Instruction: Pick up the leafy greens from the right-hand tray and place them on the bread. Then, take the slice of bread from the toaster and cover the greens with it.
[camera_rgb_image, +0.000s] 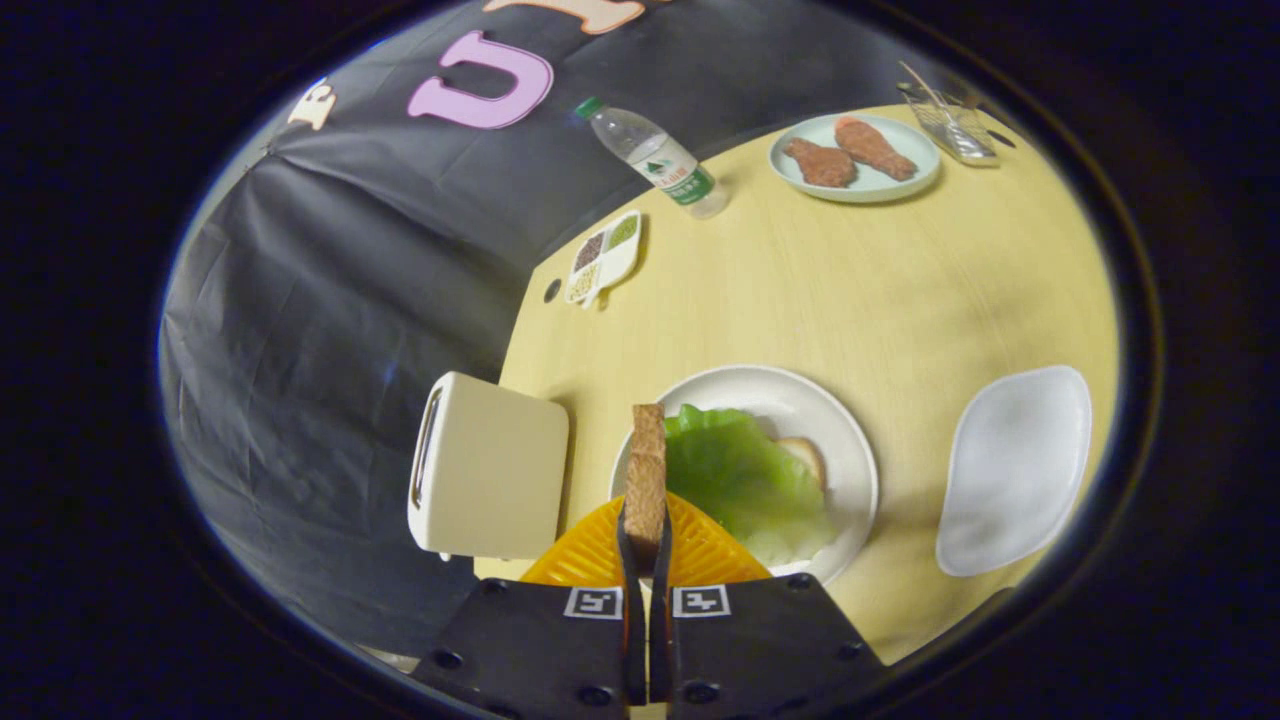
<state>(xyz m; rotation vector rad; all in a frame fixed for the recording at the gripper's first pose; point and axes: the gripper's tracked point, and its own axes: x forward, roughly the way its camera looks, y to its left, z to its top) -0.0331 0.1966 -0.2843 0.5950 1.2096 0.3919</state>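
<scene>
Jaws clamped on an edge-on bread slice (646, 478), its lower end hidden between them; beyond, greens (745, 478) cover most of the bread (806, 456) on the plate (850, 440).

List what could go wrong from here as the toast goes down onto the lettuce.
1. The gripper pinches the bread slice on edge by one end only; it may twist or slip on tilting flat.
2. The lettuce spreads wider than the bottom bread, so the slice could land off-centre.
3. The slice hangs above the plate rim, beside the toaster; a drop could land on the table.
</scene>
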